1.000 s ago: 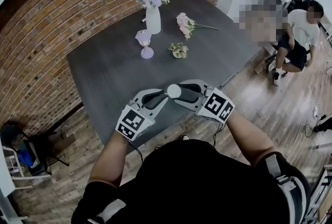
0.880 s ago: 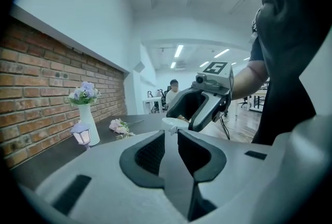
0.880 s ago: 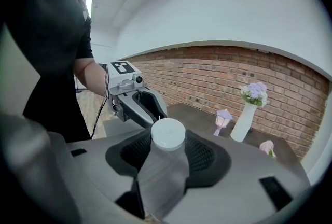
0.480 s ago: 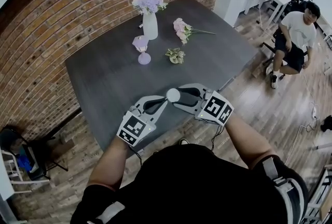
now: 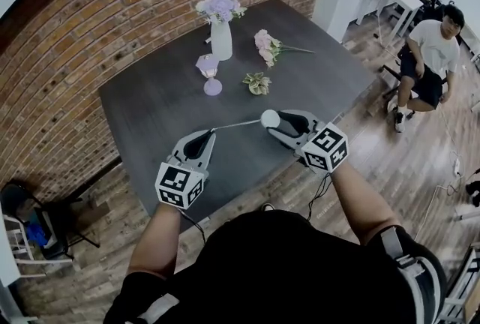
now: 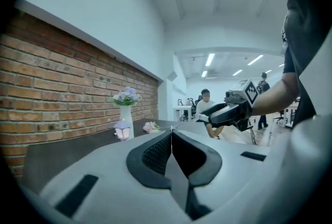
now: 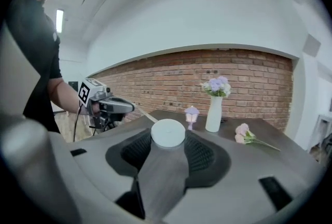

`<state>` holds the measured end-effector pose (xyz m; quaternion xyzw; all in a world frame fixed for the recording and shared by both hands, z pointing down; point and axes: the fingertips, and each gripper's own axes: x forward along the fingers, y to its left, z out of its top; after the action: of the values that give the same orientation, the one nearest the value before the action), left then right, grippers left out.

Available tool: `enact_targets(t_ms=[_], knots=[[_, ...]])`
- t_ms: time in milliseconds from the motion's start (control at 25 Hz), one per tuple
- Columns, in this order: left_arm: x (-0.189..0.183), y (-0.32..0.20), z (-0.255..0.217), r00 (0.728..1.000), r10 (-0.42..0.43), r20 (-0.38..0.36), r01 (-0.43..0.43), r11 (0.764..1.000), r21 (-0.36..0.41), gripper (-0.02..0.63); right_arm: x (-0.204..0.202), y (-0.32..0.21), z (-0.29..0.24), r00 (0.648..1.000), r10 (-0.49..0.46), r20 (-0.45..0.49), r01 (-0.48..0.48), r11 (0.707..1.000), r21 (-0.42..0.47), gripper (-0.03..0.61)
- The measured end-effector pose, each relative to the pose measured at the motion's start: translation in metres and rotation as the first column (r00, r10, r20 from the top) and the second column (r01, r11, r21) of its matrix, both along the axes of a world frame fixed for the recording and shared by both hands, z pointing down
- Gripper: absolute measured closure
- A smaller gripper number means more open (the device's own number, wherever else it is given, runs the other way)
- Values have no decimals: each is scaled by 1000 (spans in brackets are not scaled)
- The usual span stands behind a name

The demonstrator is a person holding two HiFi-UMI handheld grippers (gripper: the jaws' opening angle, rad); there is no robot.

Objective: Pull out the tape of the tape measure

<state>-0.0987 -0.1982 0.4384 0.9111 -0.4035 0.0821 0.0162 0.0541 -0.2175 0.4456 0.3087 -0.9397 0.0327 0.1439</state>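
- Brick wall (image 5: 90, 30): red-brown, runs behind the far and left edges of the table.
- Wooden floor (image 5: 405, 157): planked, to the right of and below the table.
- Table (image 5: 150, 112): dark grey, rectangular, set cornerwise to the head view.
- Seated person (image 5: 431, 52): white top and dark shorts, on a chair well apart from the table, at far right.
- Left gripper (image 5: 204, 138): held over the table's near edge, jaws closed together on the end of the tape.
- Right gripper (image 5: 279, 122): held over the near edge to the right of the left one, jaws gripping the tape measure by its sides.
- Vase (image 5: 221, 37): white, upright, filled with purple flowers, near the far edge.
- Pink flowers (image 5: 266, 45): a bunch lying flat, right of the vase.
- Lantern (image 5: 210, 73): small, lilac, upright, just in front of the vase.
- Sprig (image 5: 257, 82): pale green and cream, lying flat, right of the lantern.
- Tape measure (image 5: 270, 118): round white case between the right gripper's jaws.
- Tape (image 5: 236, 124): thin strip stretched from the case across to the left gripper, above the tabletop.
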Motion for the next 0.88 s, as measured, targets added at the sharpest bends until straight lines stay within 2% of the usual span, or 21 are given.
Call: enact_targets(t_ms=[120, 320, 440, 600, 880], knots=[[-42, -8, -3, 993, -118, -8, 118, 993, 4, 602, 37, -19, -2, 994, 106, 15, -106, 994, -5, 379], [-102, -11, -9, 958, -284, -40, 285, 959, -2, 601, 80, -33, -4, 974, 226, 14, -226, 974, 0, 379], [-104, -9, -9, 953, -299, -43, 299, 954, 0, 601, 79, -33, -1, 975, 220, 2, -220, 975, 4, 379], [-92, -7, -2, 956, -293, -3, 293, 956, -6, 601, 68, -35, 3, 979, 203, 5, -203, 979, 1, 379], [-101, -4, 13, 940, -340, 24, 340, 939, -45, 601, 57, -36, 13, 984, 180, -11, -180, 983, -21, 379]])
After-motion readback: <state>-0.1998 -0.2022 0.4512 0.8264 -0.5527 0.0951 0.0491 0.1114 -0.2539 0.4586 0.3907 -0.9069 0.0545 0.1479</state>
